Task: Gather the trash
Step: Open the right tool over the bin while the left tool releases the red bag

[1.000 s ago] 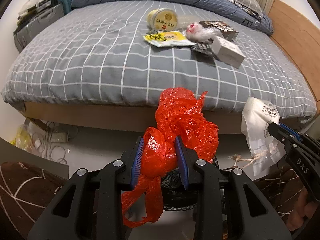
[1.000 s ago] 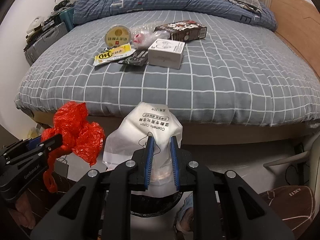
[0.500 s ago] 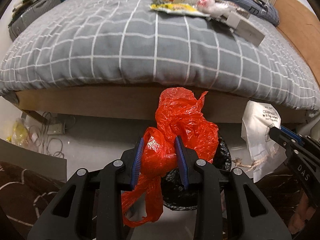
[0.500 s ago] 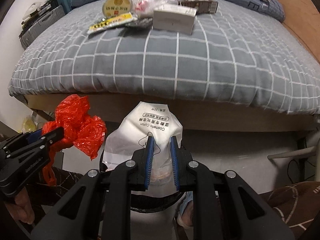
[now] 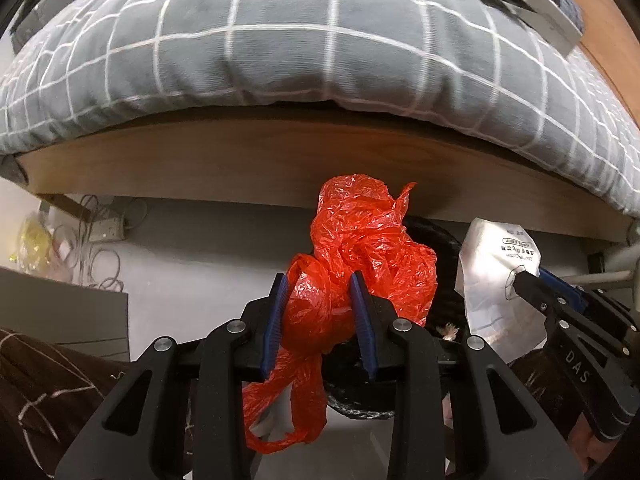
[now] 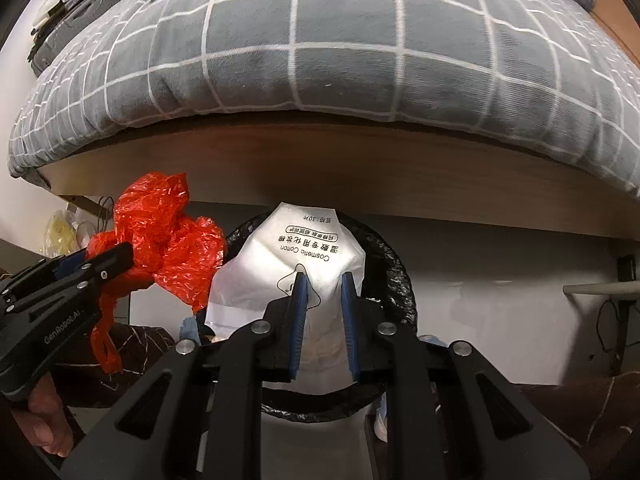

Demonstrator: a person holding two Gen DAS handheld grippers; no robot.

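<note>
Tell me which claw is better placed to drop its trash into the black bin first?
Probably the right claw: its white pouch hangs centred over the bin. The left claw's red bag sits toward the rim.

The bed frame [image 6: 320,168] walls off the far side, while the black-lined bin [image 6: 394,276] gapes unobstructed below.

A bed [image 5: 304,156] with a wooden frame fills the upper half of both views, covered by a grey quilt [image 6: 360,52] with a white grid. A white box [image 5: 554,20] lies on the quilt at its far right. Below, on the pale floor [image 5: 200,248], stand a black-lined trash bin [image 6: 394,276], a white power strip [image 5: 106,229] and tangled cables [image 5: 100,256].
</note>
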